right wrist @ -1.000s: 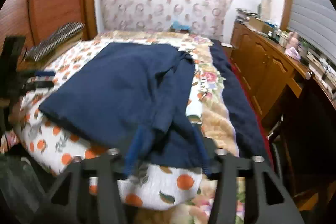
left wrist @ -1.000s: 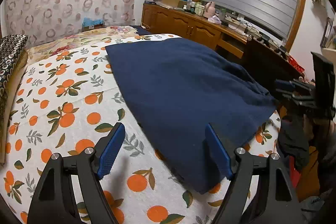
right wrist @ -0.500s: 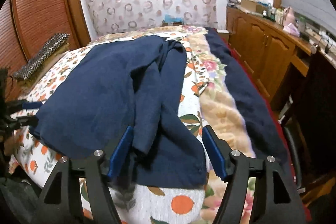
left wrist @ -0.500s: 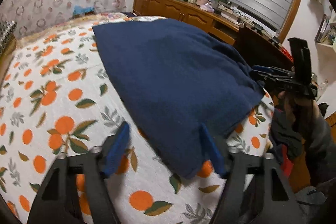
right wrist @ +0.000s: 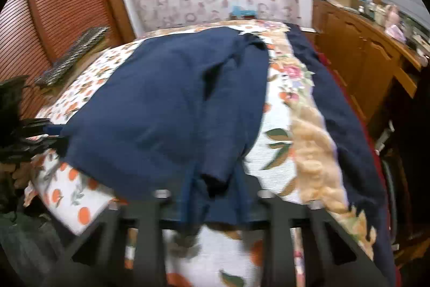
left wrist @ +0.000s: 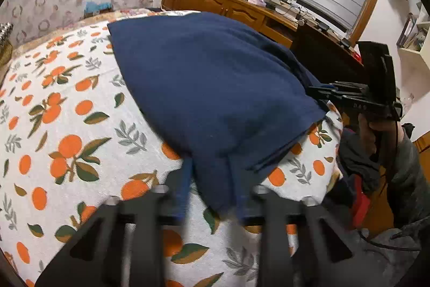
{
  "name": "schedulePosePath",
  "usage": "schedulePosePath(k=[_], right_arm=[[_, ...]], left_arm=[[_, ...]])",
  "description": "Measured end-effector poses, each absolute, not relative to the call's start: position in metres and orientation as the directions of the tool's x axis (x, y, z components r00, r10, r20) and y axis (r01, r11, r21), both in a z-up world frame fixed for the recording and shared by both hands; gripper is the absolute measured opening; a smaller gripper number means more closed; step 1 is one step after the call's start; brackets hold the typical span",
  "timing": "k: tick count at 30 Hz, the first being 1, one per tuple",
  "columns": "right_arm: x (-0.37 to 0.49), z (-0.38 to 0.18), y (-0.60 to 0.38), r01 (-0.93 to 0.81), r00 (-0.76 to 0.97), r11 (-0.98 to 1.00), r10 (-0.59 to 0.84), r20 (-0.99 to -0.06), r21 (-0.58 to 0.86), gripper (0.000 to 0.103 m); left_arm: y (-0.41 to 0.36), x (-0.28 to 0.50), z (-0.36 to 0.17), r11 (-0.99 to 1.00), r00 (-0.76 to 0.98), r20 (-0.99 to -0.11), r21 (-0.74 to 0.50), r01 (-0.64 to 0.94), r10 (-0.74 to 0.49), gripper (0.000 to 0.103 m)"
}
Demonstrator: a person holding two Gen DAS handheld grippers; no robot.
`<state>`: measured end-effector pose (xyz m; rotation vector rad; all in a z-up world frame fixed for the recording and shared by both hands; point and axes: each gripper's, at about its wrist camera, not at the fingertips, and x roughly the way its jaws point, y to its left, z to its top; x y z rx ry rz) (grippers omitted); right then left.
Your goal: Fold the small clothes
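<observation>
2 near corners of the navy garment (left wrist: 215, 88), spread flat on the orange-print bed (left wrist: 67, 125), sit between the narrowed blue fingers of the left gripper (left wrist: 212, 195) and right gripper (right wrist: 212, 201), each apparently pinching this soft, limp, light cloth at its hem.

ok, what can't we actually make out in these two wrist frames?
- Left gripper, left wrist view: fingertips smeared by motion blur around the corner of the navy garment; pinched or not, unclear.
- Right gripper, right wrist view: same, blur and navy folds hide the fingertips.
- Garment type: folded over itself, neckline and hem not readable.
- Items on the wooden dresser: too small.
- Dark fabric at the bed's right edge: cut off below.
</observation>
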<state>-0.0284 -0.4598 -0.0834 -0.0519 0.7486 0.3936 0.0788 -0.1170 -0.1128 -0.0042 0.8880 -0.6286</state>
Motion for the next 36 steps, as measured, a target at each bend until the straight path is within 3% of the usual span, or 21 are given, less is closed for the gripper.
schedulePosePath(k=[3, 8, 13, 21, 26, 28, 29, 30, 31, 35, 36], right_arm=[[-0.035, -0.075, -0.458, -0.343, 0.715, 0.936, 0.315, -0.625, 0.080, 0.014], [-0.031, -0.030, -0.458, -0.369, 0.772, 0.922, 0.375, -0.513, 0.118, 0.014], [0.011, 0.011, -0.450, -0.394, 0.796, 0.914, 0.393, -0.460, 0.100, 0.013], [0.132, 0.009, -0.455, -0.325, 0.769, 0.926, 0.377, -0.517, 0.192, 0.014], [0.161, 0.006, -0.424, -0.320, 0.767, 0.941, 0.323, -0.554, 0.107, 0.016], [0.162, 0.009, -0.418, -0.319, 0.772, 0.944, 0.309, -0.555, 0.081, 0.022], [0.160, 0.013, -0.417, -0.301, 0.786, 0.952, 0.280, -0.551, 0.053, 0.032], [0.157, 0.017, -0.418, -0.281, 0.802, 0.959, 0.251, -0.542, 0.029, 0.049], [0.152, 0.022, -0.418, -0.265, 0.816, 0.964, 0.232, -0.530, 0.013, 0.054], [0.130, 0.030, -0.418, -0.288, 0.829, 0.958, 0.251, -0.500, 0.004, 0.059], [0.124, 0.028, -0.419, -0.311, 0.819, 0.950, 0.273, -0.504, 0.010, 0.065]], left_arm=[[-0.117, 0.078, -0.104, 0.820, 0.493, -0.698, -0.245, 0.517, -0.519, 0.011], [-0.109, 0.088, -0.068, 0.816, 0.555, -0.623, -0.264, 0.514, -0.551, 0.010], [-0.097, 0.131, -0.022, 0.825, 0.622, -0.550, -0.280, 0.491, -0.557, 0.010], [-0.096, 0.227, -0.025, 0.872, 0.630, -0.610, -0.253, 0.419, -0.480, 0.010], [-0.093, 0.267, -0.043, 0.893, 0.616, -0.651, -0.254, 0.373, -0.443, 0.011], [-0.090, 0.274, -0.045, 0.885, 0.608, -0.647, -0.274, 0.376, -0.459, 0.014], [-0.087, 0.276, -0.046, 0.881, 0.610, -0.639, -0.282, 0.380, -0.468, 0.019], [-0.085, 0.276, -0.044, 0.884, 0.620, -0.634, -0.278, 0.376, -0.463, 0.033], [-0.082, 0.275, -0.043, 0.890, 0.640, -0.622, -0.267, 0.369, -0.452, 0.041], [-0.071, 0.267, -0.042, 0.882, 0.640, -0.611, -0.261, 0.393, -0.466, 0.057], [-0.070, 0.265, -0.042, 0.882, 0.638, -0.615, -0.257, 0.395, -0.464, 0.063]])
